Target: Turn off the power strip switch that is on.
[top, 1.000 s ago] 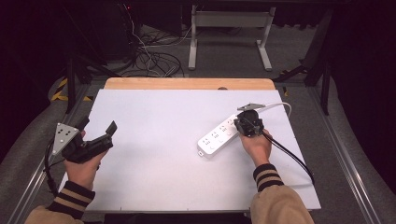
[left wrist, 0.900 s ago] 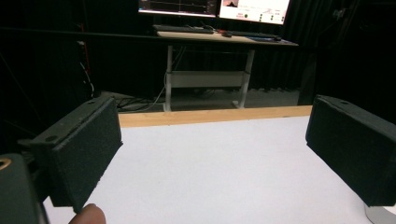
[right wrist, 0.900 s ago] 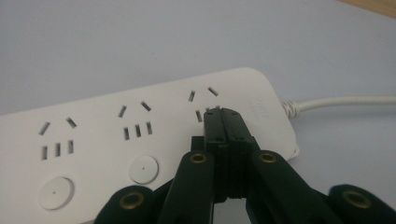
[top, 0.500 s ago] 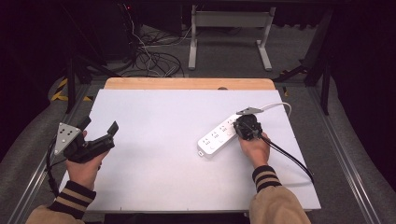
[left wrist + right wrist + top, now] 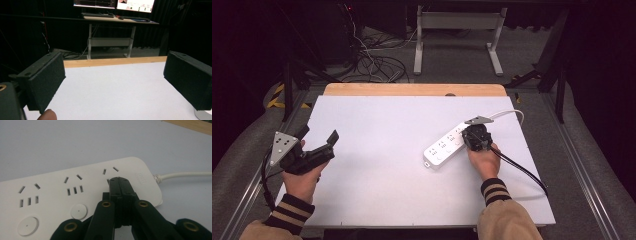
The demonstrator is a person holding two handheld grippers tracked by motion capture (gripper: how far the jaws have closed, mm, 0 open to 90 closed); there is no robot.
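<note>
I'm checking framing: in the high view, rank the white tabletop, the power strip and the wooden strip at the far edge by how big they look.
1. White tabletop, by far the largest.
2. Wooden strip.
3. Power strip, smallest, partly covered by the right tongs.

No readable text anywhere. The power strip has a faint embossed mark near its cord end, too blurred to make out. Monitor screens too small to read.
</note>
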